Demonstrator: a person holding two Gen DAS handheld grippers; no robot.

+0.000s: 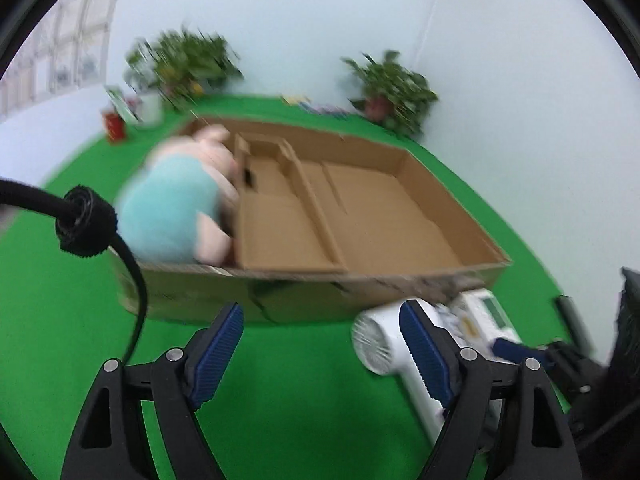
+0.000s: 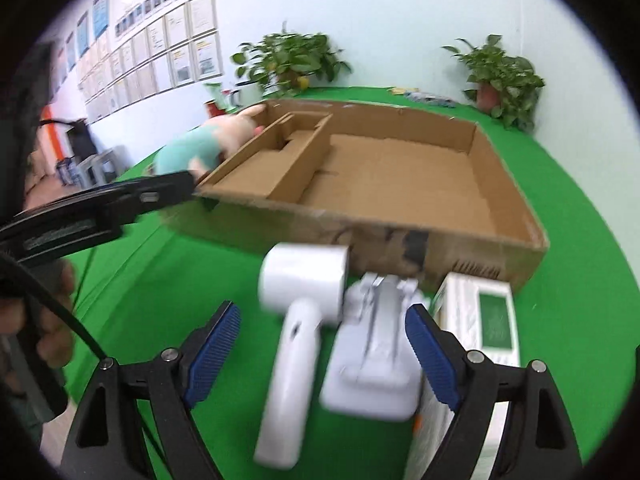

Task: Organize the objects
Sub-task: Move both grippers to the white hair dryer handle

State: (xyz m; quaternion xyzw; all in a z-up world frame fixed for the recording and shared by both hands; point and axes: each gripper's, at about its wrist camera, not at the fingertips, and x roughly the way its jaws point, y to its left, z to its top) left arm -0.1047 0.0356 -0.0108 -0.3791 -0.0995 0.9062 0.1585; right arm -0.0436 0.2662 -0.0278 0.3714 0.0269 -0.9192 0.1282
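Hairdryer (image 2: 298,344) lies between right fingers (image 2: 212,354) — untouched, gripper agape.

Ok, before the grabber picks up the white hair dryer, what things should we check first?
1. Right gripper open: ok, its jaws stand wide apart and hold nothing.
2. Hair dryer within the grab line: ok, it lies on the green table just ahead of the fingers, handle toward the camera.
3. Neighbours out of the way: not ok, a white packet lies right beside the handle, and a white box is next to that.
4. Room in the cardboard tray: ok, its big section is bare.
5. Left gripper free: ok, open and empty.
6. Plush toy settled: cannot tell, it is blurred.
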